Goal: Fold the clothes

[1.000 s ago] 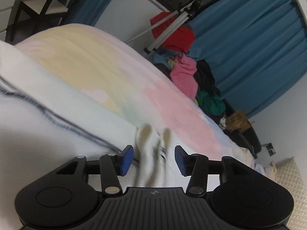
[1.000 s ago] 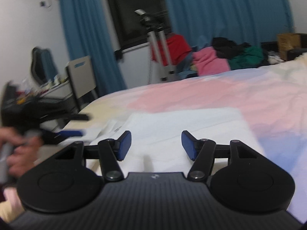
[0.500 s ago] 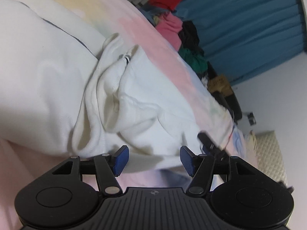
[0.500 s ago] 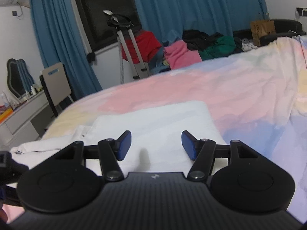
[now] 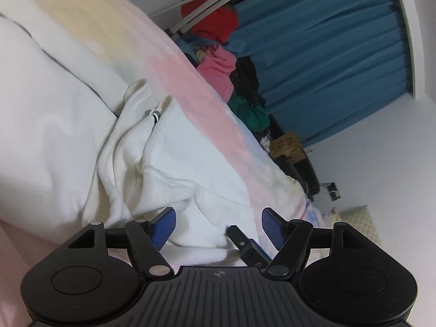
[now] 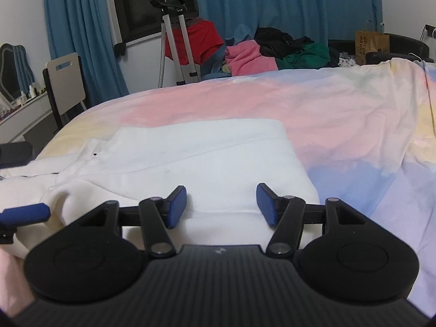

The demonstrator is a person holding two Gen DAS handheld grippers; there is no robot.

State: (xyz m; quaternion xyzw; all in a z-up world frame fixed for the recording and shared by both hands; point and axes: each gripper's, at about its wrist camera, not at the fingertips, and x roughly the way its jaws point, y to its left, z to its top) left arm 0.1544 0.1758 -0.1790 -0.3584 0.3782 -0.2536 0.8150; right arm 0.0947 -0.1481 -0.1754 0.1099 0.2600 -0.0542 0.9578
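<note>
A white garment lies partly folded on the pastel bed cover; in the left wrist view its bunched collar part sits just ahead of the fingers. My left gripper is open and empty above the garment's near edge. My right gripper is open and empty over the garment's front edge. A blue pad of the left gripper shows at the left of the right wrist view. A finger of the right gripper shows low in the left wrist view.
A heap of pink, black and green clothes lies beyond the bed by blue curtains. A metal stand with a red garment, a chair and a paper bag stand around the bed.
The left gripper has pulled back from the collar toward the garment's near edge. The right gripper has drawn a little nearer over the garment. Both stayed open.
</note>
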